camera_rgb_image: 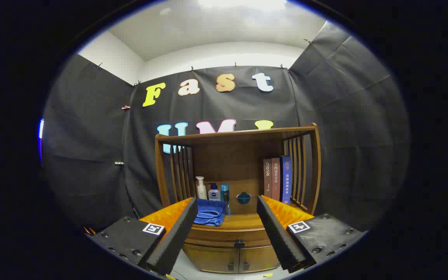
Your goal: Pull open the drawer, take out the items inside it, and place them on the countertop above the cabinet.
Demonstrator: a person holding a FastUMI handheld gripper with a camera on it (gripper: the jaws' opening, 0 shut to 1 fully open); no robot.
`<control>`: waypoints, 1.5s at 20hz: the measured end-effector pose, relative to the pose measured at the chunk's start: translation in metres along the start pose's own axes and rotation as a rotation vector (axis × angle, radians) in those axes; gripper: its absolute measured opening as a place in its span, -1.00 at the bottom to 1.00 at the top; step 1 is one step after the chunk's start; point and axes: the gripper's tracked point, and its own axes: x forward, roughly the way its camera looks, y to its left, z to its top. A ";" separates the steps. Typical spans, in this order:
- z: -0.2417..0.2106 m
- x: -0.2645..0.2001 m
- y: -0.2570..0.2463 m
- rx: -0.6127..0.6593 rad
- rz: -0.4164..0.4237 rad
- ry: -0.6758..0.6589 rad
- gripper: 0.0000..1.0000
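A wooden cabinet [235,182] stands ahead against the booth wall. Its drawer [227,236] is closed, with a small dark knob [239,244] at the middle of its front. Above the drawer lies the countertop [243,221], and a folded blue towel [209,212] rests on its left part. My gripper [227,208] is open, its two fingers spread wide with nothing between them. It hovers some way in front of the cabinet, and the knob shows below and between the fingers. The drawer's contents are hidden.
At the back of the countertop stand a white pump bottle [201,188], a small white-and-blue bottle [214,192], a teal bottle [225,193] and a small blue bowl [243,198]. Three books [277,179] stand upright at the right. Two closed doors [231,258] sit below the drawer.
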 end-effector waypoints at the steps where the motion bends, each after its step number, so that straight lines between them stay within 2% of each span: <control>1: 0.000 0.000 0.000 0.000 0.000 -0.001 0.99; 24: 0.001 -0.005 0.000 -0.007 -0.005 -0.010 0.99; 30: -0.013 -0.001 -0.005 -0.004 -0.013 0.000 0.99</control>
